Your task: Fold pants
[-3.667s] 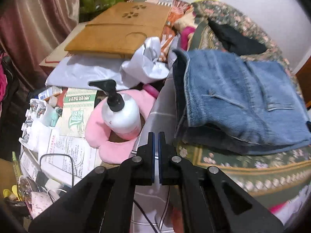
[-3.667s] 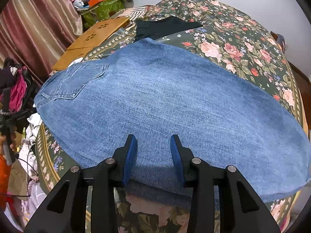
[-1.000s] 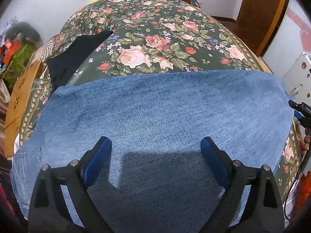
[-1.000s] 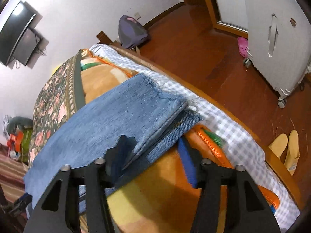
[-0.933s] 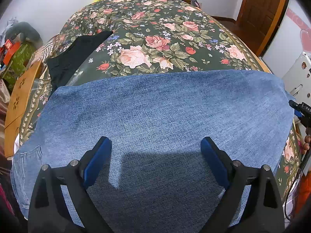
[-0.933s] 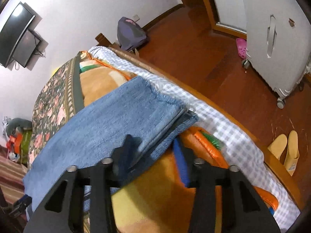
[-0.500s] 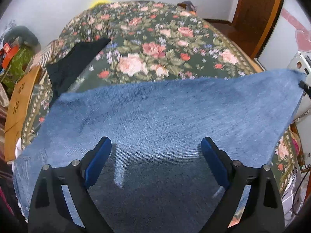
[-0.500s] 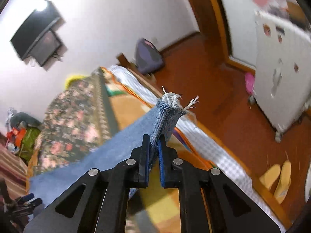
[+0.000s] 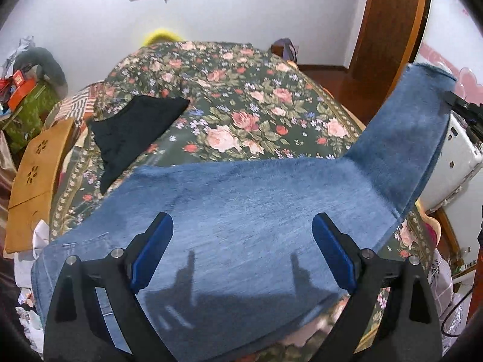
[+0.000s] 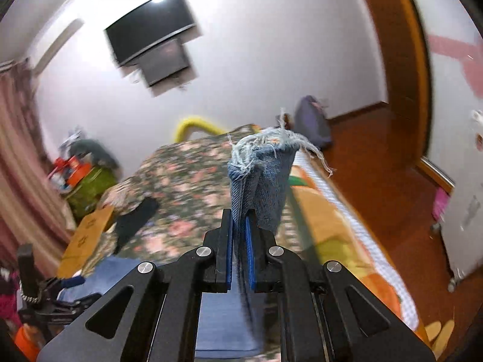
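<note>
pinching the frayed hem of the blue denim pants in our right gripper, we lift heavy, floppy cloth off the floral bedspread, probably both legs; left gripper gapes empty above

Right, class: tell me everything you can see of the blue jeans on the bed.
The jeans are mid-blue denim, lying mostly flat on the floral bedspread. A back pocket shows at the lower left. The leg end is lifted up at the right, its frayed whitish hem pinched in the shut right gripper. The left gripper hovers open above the cloth, casting shadows on it.
</note>
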